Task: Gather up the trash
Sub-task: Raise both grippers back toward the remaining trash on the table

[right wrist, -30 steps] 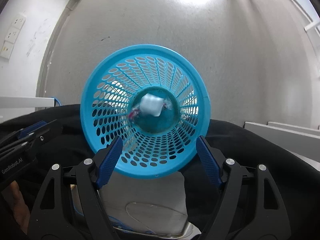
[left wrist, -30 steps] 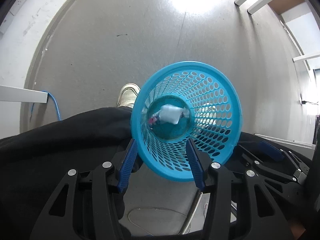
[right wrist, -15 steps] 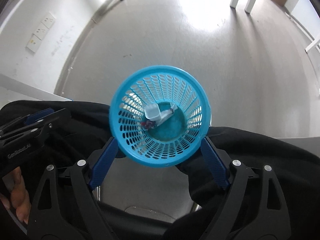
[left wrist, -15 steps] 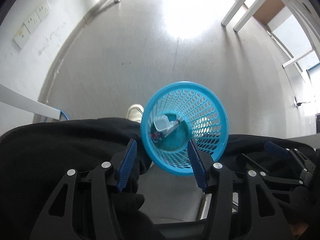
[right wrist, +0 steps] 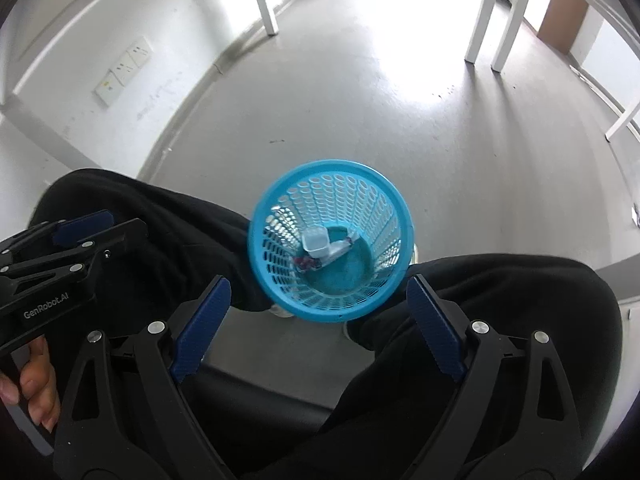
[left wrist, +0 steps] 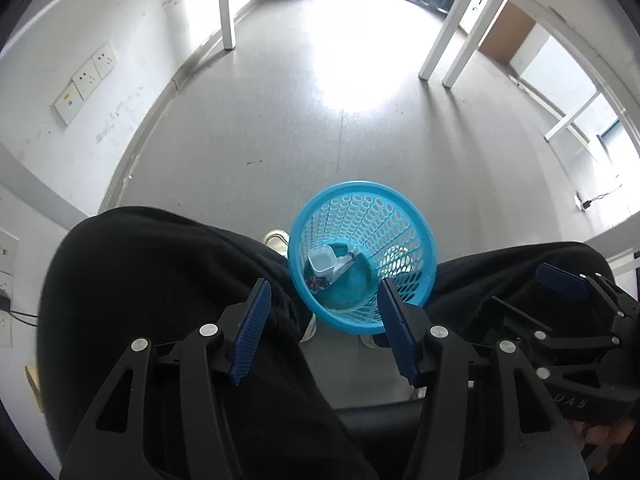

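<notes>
Fingers, left gripper [left wrist: 324, 324]: my two blue-padded fingers [left wrist: 251, 330] are spread wide, released, grasping nothing; they hover above my lap, near the waste basket [left wrist: 404, 216] but apart from it.

Fingers, right gripper [right wrist: 318, 322]: likewise spread wide and released, with the basket's near rim showing between the blue pads [right wrist: 434, 330], no contact.

Waste basket: bright blue plastic, round, with perforated walls and a solid bottom. It stands on the floor [left wrist: 320, 128] between my knees, upright, mouth open toward both cameras.

Trash, inside the basket: one small white square cup [left wrist: 321, 260], lying at the bottom against the wall on the side of my left leg; touching it, a clear crumpled wrapper [left wrist: 344, 266]; just beside these, a small scrap with red and dark print [left wrist: 316, 283], too small to identify.

Beside the basket: my legs in black trousers [left wrist: 160, 280], one to either side; a pale shoe [left wrist: 276, 238] just beside the basket's left wall. A dark chair seat [right wrist: 256, 392] shows under my legs.

Beyond the basket: grey floor with a bright glare patch; white table legs [left wrist: 226, 4] far from the basket; a white wall to its left carrying socket plates [left wrist: 86, 80].

Left of the basket in the right wrist view: the left gripper's black body and my hand [right wrist: 36, 384] on its grip.
</notes>
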Motion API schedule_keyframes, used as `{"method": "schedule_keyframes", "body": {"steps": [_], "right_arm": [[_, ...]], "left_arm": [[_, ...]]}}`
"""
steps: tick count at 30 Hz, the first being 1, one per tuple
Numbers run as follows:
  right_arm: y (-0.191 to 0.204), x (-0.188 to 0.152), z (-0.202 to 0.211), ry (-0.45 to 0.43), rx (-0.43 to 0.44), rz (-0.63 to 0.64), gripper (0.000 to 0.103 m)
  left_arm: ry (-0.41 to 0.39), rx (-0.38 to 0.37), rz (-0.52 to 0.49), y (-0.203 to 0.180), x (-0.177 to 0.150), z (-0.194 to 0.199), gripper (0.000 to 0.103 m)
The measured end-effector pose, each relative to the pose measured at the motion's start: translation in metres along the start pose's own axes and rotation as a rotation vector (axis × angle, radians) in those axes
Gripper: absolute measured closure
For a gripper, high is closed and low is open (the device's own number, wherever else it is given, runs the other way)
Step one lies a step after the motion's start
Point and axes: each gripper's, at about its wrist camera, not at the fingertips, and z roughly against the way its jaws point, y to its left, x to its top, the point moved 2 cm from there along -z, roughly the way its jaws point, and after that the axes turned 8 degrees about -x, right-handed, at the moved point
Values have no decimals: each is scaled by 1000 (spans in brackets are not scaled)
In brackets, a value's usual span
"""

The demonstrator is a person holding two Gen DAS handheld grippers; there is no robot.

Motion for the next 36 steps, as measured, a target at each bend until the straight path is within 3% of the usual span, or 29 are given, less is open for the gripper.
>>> {"method": "schedule_keyframes", "body": {"steps": [8,20,27,36], "right_arm": [[7,-22,69,-145,-11,51,13],[-2,-34,194,-408,53,14,13],[-16,-8,250,-523,63,-31,13],[-44,36,273,-581,39,-102,13]], "left_arm": [[-115,-63,-60,-15,-16,70,45],[-378,-59,-161,-30,-24,182,42],[-482,-76,-187,-41,-2,225,42],[-545,-91,-221,-54,40,244,42]]}}
